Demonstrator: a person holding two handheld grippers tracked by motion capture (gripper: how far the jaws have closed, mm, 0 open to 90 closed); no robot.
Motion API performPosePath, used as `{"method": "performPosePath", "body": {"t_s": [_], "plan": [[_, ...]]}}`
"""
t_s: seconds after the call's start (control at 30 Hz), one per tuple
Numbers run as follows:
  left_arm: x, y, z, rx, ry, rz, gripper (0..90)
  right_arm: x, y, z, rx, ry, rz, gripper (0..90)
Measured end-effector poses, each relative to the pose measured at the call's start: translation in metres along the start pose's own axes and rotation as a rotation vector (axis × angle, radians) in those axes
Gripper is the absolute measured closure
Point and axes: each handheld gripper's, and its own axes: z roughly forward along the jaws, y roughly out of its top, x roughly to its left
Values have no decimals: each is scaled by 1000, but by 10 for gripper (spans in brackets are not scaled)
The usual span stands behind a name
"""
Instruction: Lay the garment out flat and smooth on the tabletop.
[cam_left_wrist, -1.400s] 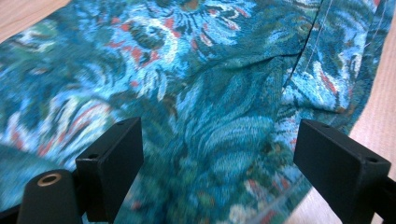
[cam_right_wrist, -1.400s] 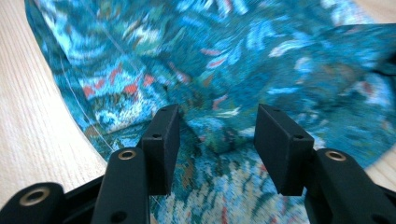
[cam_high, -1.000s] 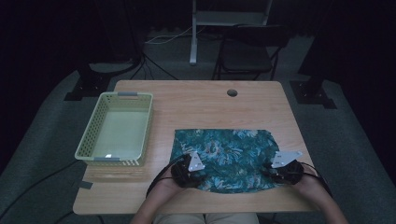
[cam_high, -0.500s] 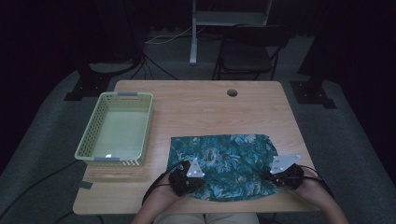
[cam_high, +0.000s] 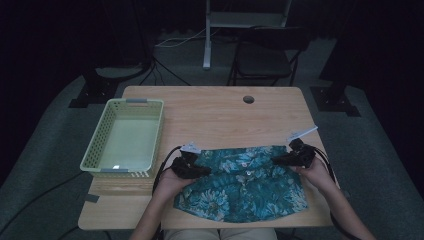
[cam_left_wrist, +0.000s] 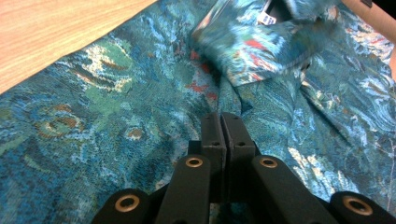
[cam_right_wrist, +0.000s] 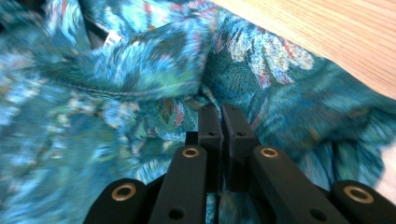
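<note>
Flanking floral shirt (cam_high: 245, 185), green basket (cam_high: 125, 139) left, table (cam_high: 210, 110)

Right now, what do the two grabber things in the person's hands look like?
Both are black. The left gripper and the right gripper each end in two flat black jaws on black arms with brass-coloured rivet holes. A pale grey three-cornered plate sits on top of each, and a black cable loops away from each. The forearms are bare, with no sleeves showing.
</note>
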Motion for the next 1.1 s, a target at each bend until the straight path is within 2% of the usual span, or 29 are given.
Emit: {"method": "performPosePath", "body": {"t_s": [0.13,0.2,0.3,0.37,0.43,0.5,0.53,0.57,0.6,0.63,0.67,0.7,0.73,0.77,0.8,0.83,0.87,0.9,0.97,1.0,1.1], "plan": [[10,-3,2,17,-8,-28,897,-2,-1,3,-14,0,15,875],[13,-6,2,12,-11,-43,898,-2,-6,2,-29,16,29,875],[6,-12,2,25,-11,-32,898,2,-11,1,-38,21,23,875],[-7,-15,0,51,-33,9,898,9,-16,-1,-22,18,11,875],[-22,-19,-3,79,-89,57,899,24,-22,-7,-5,11,-45,875],[-31,-17,-10,85,-155,87,899,37,-26,-15,22,40,-69,877],[-31,-13,-13,76,-183,93,899,40,-24,-19,37,71,-73,880],[-29,-3,-16,63,-178,102,899,40,-19,-22,62,118,-68,882],[-26,13,-21,33,-109,115,900,40,-10,-26,65,134,-80,883],[-21,35,-28,-34,-7,121,896,29,26,-43,-15,31,-60,882],[-16,59,-37,-162,114,128,896,29,26,-43,-15,31,-60,882],[-9,85,-46,-289,277,97,802,21,50,-56,-117,-50,-28,873],[-1,109,-56,-350,429,52,658,13,75,-70,-223,-160,33,814],[9,129,-64,-406,521,29,643,4,97,-81,-301,-254,105,740],[18,143,-69,-414,535,-38,523,-9,124,-98,-409,-342,219,556],[25,151,-73,-428,501,-81,523,-9,124,-98,-409,-342,219,556],[27,154,-74,-417,508,-64,523,-14,130,-100,-423,-322,267,541],[28,154,-71,-386,512,-49,523,-17,133,-99,-425,-291,285,535],[31,143,-63,-349,466,-51,524,-16,130,-90,-390,-309,273,511],[33,135,-57,-323,460,-54,523,-16,125,-82,-363,-296,264,506],[36,108,-36,-255,387,-81,523,-16,106,-53,-281,-230,268,487]]}}
